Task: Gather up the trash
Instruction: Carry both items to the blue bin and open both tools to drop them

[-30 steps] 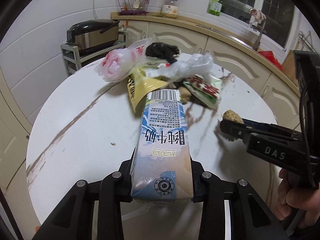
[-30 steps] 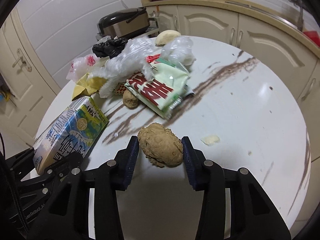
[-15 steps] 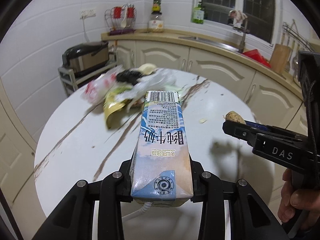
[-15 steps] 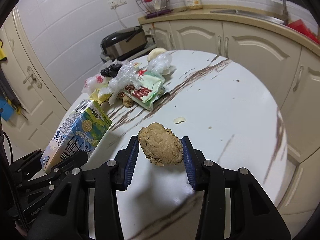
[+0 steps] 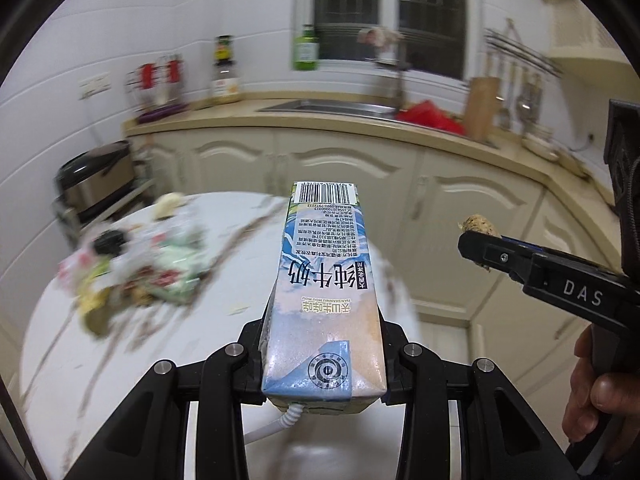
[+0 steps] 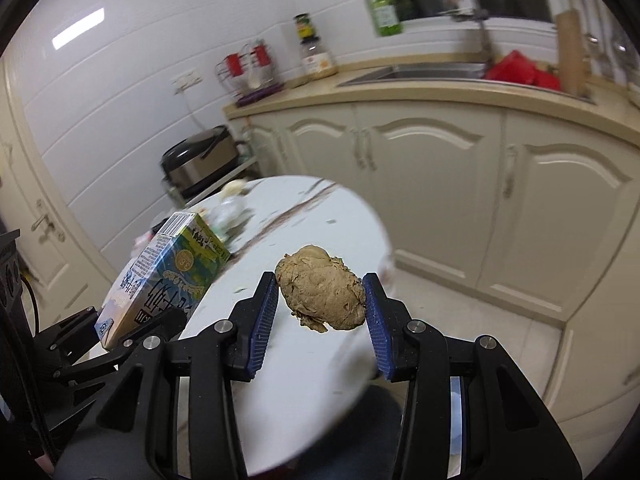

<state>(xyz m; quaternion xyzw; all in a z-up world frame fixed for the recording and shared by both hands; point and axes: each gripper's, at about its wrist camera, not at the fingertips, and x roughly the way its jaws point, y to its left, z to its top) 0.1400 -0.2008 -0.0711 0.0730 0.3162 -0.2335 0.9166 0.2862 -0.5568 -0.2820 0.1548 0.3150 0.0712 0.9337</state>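
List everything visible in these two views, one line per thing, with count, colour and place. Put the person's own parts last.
milk carton: 1, blue and white, clamped in the left gripper.
brown lump: 1, tan, clamped in the right gripper.
round table: 1, white with brown streaks, below both grippers.
trash pile: 1, mixed wrappers and bags, blurred, on the table's far left.
rice cooker: 1, black and silver, on a rack by the wall.
jar: 1, yellow label, on the counter.
green bottle: 1, on the window sill.
sink: 1, steel, in the counter.
cabinets: several doors, cream, under the counter.
left gripper: 1, black.
right gripper: 1, black with blue pads.
hand: 1, on the right gripper's handle.
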